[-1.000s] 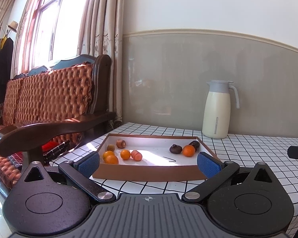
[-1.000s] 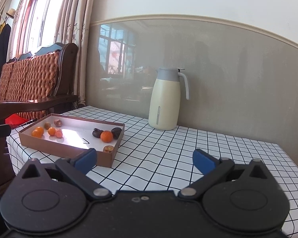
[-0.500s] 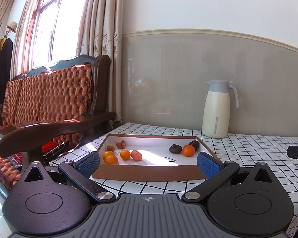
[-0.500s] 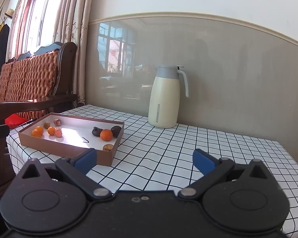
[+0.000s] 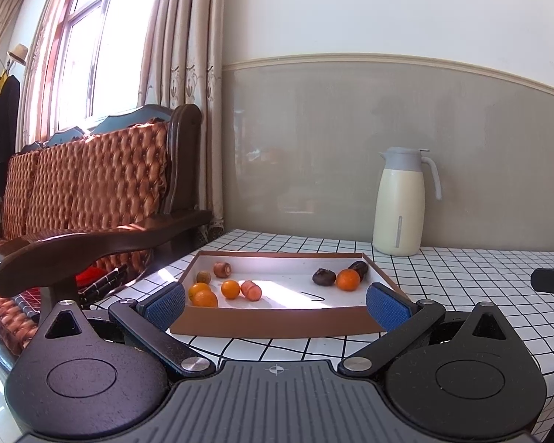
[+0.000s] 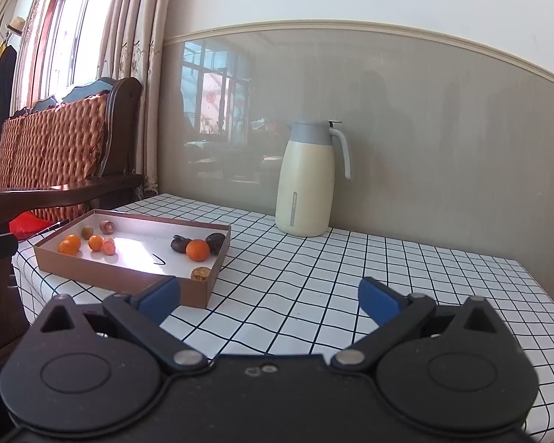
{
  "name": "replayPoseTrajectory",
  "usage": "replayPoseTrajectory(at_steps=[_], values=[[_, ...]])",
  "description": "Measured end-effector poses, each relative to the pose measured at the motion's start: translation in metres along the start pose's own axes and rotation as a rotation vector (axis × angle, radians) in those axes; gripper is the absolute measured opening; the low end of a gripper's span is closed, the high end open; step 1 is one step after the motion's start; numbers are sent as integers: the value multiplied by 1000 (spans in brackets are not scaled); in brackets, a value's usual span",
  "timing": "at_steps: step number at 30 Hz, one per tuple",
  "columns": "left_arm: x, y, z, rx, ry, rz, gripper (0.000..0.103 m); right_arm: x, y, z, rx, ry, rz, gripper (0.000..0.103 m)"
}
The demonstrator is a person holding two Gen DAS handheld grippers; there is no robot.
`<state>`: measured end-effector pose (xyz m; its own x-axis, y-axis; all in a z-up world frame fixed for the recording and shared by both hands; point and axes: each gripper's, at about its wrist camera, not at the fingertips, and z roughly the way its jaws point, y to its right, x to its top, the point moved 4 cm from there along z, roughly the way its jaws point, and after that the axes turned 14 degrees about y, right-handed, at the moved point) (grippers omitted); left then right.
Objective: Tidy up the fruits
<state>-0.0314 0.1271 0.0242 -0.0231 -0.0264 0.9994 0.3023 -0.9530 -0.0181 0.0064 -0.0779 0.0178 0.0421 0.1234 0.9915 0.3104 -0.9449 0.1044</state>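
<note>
fruit sits in two loose clusters inside the box (image 5: 277, 326): oranges (image 5: 202, 295) and small reddish and brown pieces toward its left end, an orange (image 5: 348, 280) with two dark fruits (image 5: 323, 276) toward its right end, and one more piece (image 6: 199, 273) tucked in the near right corner, seen only from the right view. over the last second almost nothing has changed; the fruit lies exactly as it did, the left view is steady, and the right view has only drifted a little, so the sorting has not advanced in this stretch. the left hand-held gripper (image 5: 276, 303) hovers just short of the box's near wall with its jaws spread wide and nothing between them; the right hand-held gripper (image 6: 270, 301) hangs off the box's right corner over bare tabletop (image 6: 351, 280), likewise wide open and empty. the box walls are low but would catch a finger coming in flat, so entry looks easier from above. its white middle is free for setting fruit down, and the tabletop right of it is bare up to the jug (image 6: 306, 184). an armchair (image 5: 103, 236) crowds the left side.
</note>
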Motion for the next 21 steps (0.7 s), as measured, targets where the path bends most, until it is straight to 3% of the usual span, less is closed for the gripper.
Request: replayPoseTrajectory(at_steps=[21], values=[[0,2,0,-7,-2,12,103,-1,-3,2,0,-7,4,97]])
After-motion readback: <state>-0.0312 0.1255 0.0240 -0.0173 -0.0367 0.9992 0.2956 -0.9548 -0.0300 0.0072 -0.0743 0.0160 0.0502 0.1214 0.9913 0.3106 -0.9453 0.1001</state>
